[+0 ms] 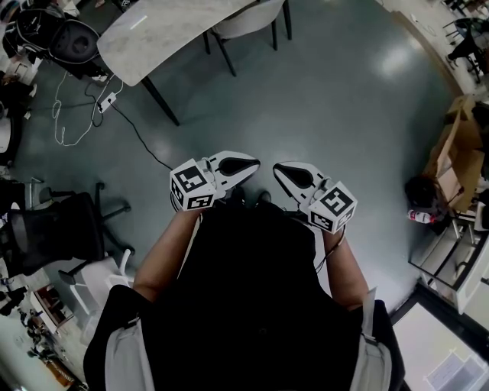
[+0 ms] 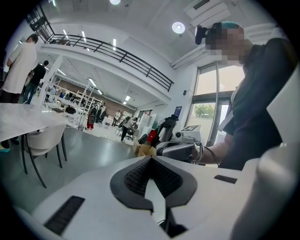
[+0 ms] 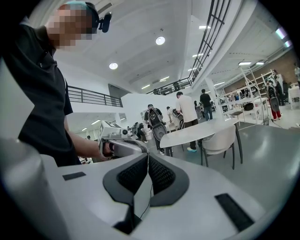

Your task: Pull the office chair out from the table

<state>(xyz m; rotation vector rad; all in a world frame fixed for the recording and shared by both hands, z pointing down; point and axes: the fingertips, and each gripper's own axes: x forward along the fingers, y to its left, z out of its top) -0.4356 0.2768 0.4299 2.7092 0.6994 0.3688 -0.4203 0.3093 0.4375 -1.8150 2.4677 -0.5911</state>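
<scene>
Both tongs are pressed together with nothing between the pads. In the head view the left gripper and the right gripper are held just in front of the torso, tips close to each other, over bare floor and well apart from any furniture. The closed jaws are confirmed in the left gripper view and the right gripper view.

The black office chair, with its star base, is seen at about 9 o'clock from the grippers, beside a cluttered white desk at 8 o'clock. This is judged to be the task's chair. A pale shell chair is tucked under a pale-topped table at 12 o'clock.

The approach is judged not yet begun. To do it well, the body should be turned toward 9 o'clock and the jaws spread before the backrest is reached. The backrest's top edge should be pinched firmly by both grippers, and the chair drawn straight back so the casters roll rather than tip. The cable at 10 o'clock should be kept clear of the wheels.
</scene>
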